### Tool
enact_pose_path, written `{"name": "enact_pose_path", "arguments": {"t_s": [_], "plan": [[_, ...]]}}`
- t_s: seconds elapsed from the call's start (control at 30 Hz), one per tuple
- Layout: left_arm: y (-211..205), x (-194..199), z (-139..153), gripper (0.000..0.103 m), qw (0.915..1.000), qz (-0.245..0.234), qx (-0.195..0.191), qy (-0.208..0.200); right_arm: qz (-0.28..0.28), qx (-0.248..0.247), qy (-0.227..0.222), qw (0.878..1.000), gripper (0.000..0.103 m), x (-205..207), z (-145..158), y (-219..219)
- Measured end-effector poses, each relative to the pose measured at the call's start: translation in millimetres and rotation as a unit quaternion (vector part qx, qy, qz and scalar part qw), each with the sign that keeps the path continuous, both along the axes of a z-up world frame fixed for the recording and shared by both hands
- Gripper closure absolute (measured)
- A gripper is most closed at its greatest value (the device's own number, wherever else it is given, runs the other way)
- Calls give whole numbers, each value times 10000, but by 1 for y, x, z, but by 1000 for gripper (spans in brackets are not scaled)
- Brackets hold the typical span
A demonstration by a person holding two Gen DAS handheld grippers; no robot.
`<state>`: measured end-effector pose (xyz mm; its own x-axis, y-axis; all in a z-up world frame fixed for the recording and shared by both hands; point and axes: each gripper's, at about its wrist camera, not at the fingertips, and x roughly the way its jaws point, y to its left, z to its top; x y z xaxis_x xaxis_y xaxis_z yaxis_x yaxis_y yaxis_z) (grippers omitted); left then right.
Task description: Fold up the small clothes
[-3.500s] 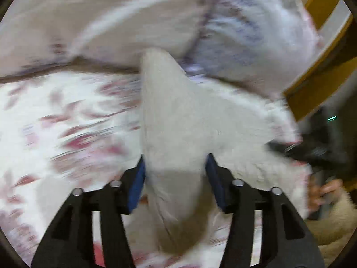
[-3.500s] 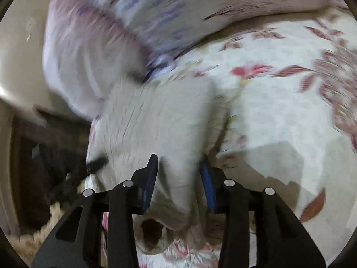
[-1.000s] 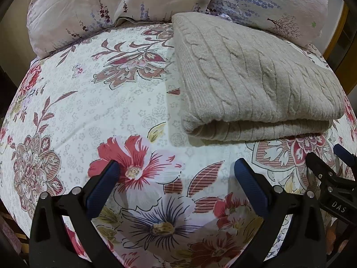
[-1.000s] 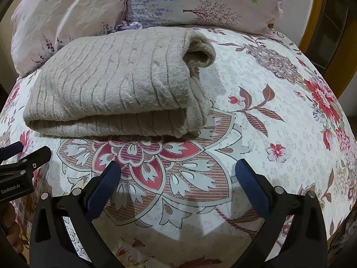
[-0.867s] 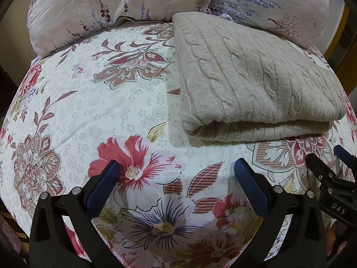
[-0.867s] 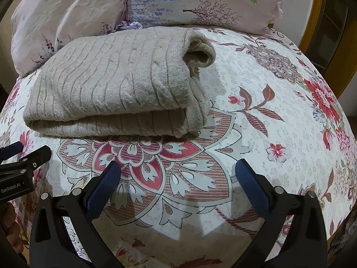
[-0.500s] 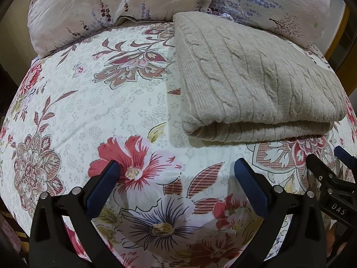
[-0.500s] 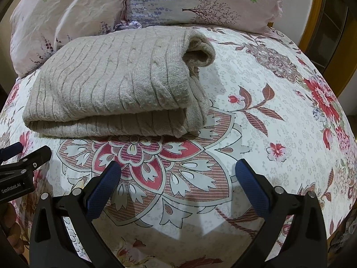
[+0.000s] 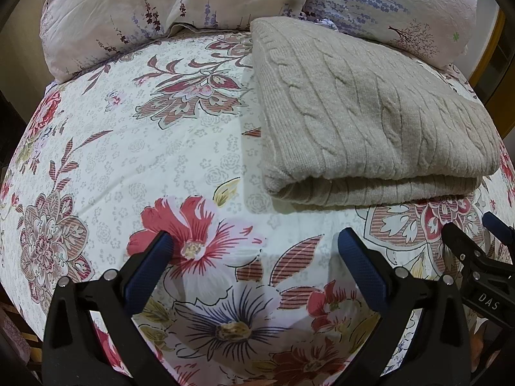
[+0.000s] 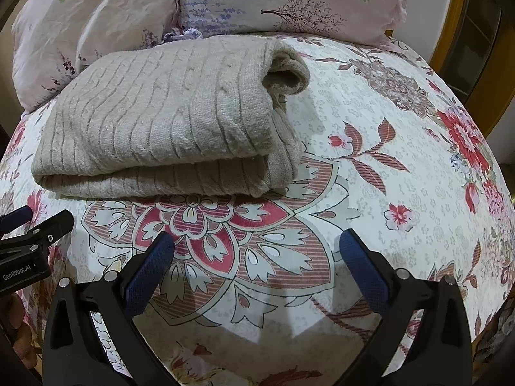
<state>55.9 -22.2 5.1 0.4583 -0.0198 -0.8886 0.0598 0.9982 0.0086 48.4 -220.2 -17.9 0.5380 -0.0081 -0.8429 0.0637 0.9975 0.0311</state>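
Note:
A beige cable-knit sweater [image 9: 363,119] lies folded into a thick rectangle on the floral bedsheet [image 9: 161,160], its folded edge toward me. It also shows in the right wrist view [image 10: 161,122], with a rolled sleeve end at its right side. My left gripper [image 9: 254,251] is open and empty, held above the sheet in front of and left of the sweater. My right gripper [image 10: 256,247] is open and empty, in front of the sweater's right end. Each gripper shows at the edge of the other's view.
Two floral pillows [image 9: 161,3] [image 10: 289,0] lie behind the sweater at the head of the bed. A wooden frame [image 10: 450,32] stands at the right. The bed's edge drops away at the left [image 9: 19,289].
At 3.5 s ago both grippers were shut on the sweater and moving it. Now both are open and drawn back, and the sweater lies folded. Over the last second nothing has moved.

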Motion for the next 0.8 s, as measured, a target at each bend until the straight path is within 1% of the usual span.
{"name": "enact_pose_path", "arguments": {"t_s": [0.8], "plan": [[1,1,-1,2,10000,20,-10,36,-16,-1,5,10000,1,0,0,0]]}}
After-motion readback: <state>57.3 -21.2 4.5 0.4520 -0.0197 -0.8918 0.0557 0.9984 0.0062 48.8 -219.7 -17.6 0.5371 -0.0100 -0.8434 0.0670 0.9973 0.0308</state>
